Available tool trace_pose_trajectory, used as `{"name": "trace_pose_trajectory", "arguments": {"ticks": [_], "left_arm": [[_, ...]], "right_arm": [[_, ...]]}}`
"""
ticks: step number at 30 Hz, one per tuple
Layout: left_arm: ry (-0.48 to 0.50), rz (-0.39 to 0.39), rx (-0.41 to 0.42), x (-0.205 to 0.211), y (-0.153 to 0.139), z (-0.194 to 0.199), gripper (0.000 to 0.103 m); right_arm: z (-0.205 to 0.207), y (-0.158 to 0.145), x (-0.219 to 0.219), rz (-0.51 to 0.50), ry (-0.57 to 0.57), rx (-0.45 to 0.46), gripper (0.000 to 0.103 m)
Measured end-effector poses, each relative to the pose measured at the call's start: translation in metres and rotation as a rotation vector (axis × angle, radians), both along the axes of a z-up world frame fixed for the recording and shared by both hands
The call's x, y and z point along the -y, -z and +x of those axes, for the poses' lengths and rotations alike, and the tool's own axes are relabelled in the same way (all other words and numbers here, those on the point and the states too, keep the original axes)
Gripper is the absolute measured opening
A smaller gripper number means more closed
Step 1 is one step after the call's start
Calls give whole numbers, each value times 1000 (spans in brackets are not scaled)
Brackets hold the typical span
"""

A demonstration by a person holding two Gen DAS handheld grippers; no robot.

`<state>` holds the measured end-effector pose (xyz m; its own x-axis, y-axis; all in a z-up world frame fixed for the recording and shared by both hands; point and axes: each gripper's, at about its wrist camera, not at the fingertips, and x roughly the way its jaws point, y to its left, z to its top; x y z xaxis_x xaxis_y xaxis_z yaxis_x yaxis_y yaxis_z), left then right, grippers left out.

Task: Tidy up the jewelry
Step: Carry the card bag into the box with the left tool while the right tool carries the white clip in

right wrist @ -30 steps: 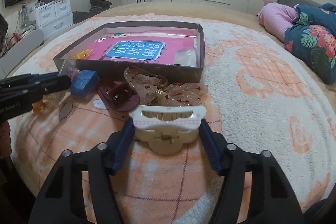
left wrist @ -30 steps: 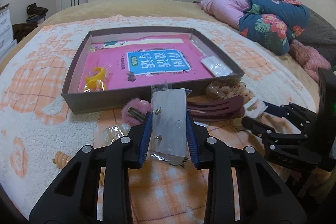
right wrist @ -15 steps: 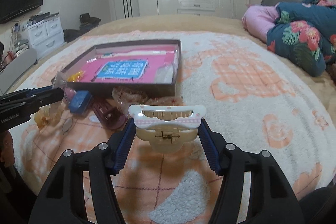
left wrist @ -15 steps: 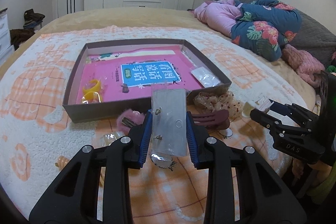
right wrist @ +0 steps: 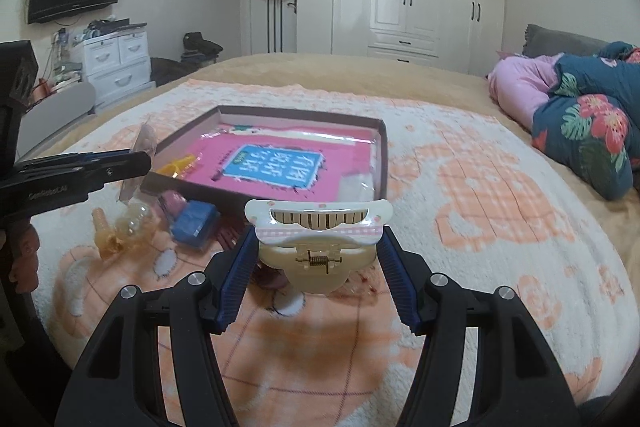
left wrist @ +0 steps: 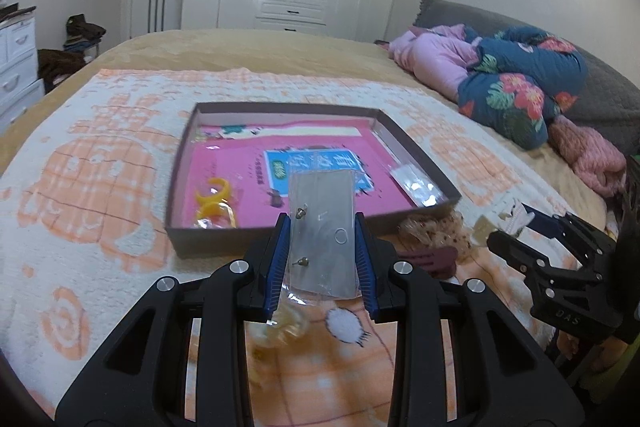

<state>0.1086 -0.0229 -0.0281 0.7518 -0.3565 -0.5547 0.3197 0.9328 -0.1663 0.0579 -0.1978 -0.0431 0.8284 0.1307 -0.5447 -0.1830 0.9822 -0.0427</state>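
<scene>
Both grippers are loaded and raised above the bed, so the step in hand looks like the carry toward the box. The left gripper is closed narrow on a grey earring card in a clear sleeve, two small studs showing on its left side; the card stands upright between the blue pads, in front of the box's near wall. The right gripper is clamped at a wider span on a cream hair clip, its spring facing the camera and its teeth row on top.

The box sits open on the orange-and-white blanket, a pink booklet lining its floor, with a yellow ring-shaped piece at its left and a small clear bag at its right. Outside it, near the front wall, a blue box, an amber clip and a dark red hair clip lie waiting.

The next move likely calls for bringing each piece over the near wall and lowering it onto a bare part of the booklet before the pads part — the card flat, the clip clear of the bag.
</scene>
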Motion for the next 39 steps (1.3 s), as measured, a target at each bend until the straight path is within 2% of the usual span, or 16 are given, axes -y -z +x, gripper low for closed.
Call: {"name": "trace_pose_trajectory", "arguments": {"ticks": [16, 25, 39], "left_arm": [[-102, -48, 22, -39, -12, 14, 23], [-131, -64, 0, -46, -12, 36, 23], [-127, -16, -16, -34, -7, 70, 24]], "right_arm": [[24, -12, -29, 10, -67, 31, 59], [48, -12, -37, 12, -85, 34, 59], [82, -14, -28, 15, -49, 41, 59]]}}
